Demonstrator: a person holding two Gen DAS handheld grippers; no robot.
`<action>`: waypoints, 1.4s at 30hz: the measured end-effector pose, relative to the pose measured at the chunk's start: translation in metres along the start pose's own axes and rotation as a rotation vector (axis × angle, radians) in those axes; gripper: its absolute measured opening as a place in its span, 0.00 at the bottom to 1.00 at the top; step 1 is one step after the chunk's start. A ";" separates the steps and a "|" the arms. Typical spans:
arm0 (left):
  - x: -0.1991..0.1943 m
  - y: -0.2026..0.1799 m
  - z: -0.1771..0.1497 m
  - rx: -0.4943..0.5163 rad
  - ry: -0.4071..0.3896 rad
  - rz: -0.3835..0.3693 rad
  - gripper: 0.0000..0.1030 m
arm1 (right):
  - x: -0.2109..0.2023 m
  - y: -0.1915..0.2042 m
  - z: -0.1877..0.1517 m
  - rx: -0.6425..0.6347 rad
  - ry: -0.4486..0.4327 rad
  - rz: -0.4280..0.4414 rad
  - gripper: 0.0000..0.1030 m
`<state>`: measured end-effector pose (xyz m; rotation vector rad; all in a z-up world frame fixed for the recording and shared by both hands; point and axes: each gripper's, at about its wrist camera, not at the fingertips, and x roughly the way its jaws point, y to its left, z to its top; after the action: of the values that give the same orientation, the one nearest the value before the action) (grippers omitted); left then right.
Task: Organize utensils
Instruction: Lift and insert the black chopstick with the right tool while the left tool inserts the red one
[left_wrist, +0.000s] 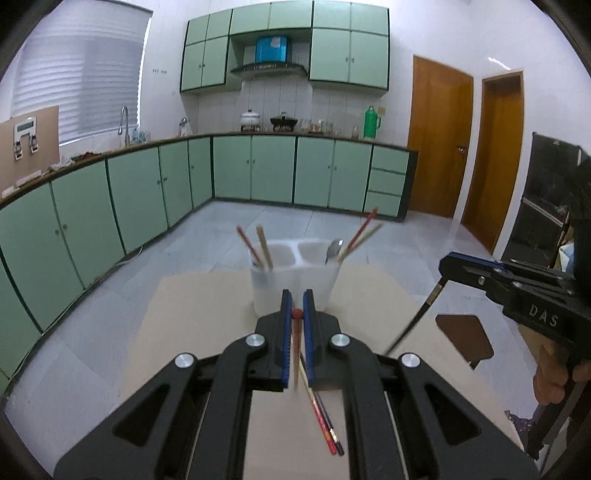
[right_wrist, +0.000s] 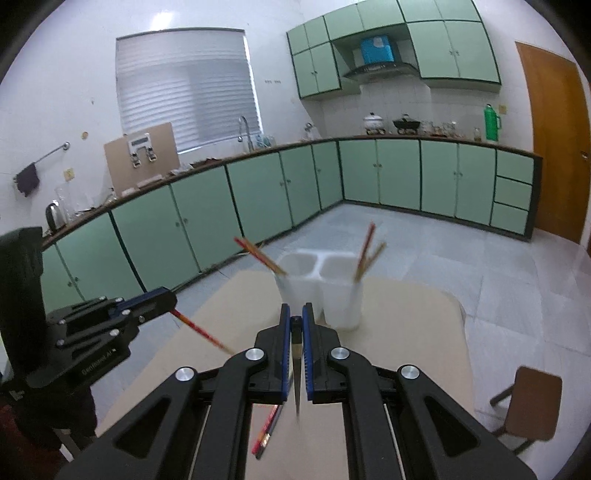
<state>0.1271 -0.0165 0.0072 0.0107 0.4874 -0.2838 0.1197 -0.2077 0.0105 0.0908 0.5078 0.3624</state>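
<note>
- Between my left tongs (left_wrist: 297, 301), closest to the lens, sits a red-tipped chopstick (left_wrist: 296, 345): the pads are pressed together on it near its top end, and its shaft hangs down and back toward me.
- On the tan table top (left_wrist: 207, 295) below that grip lie two more sticks, a red and black pair (left_wrist: 325, 424), not yet picked up.
- Right tongs (right_wrist: 296, 314) are likewise pinched shut, on a dark chopstick (right_wrist: 296, 369) that dangles the same way, point down.
- From the left camera I see that dark stick slanting from the right tongs down toward the table, well off to the side of the holder.
- Ahead of both tools stands the white utensil holder (left_wrist: 295, 284), its compartments open upward; some already hold chopsticks, and a spoon (left_wrist: 334, 249) leans in the right one.
- Deciding relation, as I judge it: the holder lies straight forward and a little below both tongs, and each held stick's long axis is near upright, so it should enter tip first.
- Left tongs look squarely lined up on the holder's middle; the right ones point slightly left of it. Neither is clearly nearer.
- Risk I see: the leaning sticks already inside could block the way in.
</note>
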 end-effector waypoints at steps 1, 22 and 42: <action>-0.002 -0.001 0.004 -0.001 -0.007 -0.009 0.05 | -0.001 0.002 0.006 -0.006 -0.006 0.009 0.06; 0.012 -0.015 0.139 0.029 -0.267 -0.039 0.05 | 0.005 -0.006 0.142 -0.069 -0.227 -0.023 0.06; 0.143 -0.001 0.152 -0.003 -0.209 0.042 0.05 | 0.104 -0.041 0.145 -0.028 -0.163 -0.104 0.06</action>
<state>0.3178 -0.0671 0.0749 -0.0115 0.2793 -0.2400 0.2887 -0.2077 0.0822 0.0658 0.3445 0.2581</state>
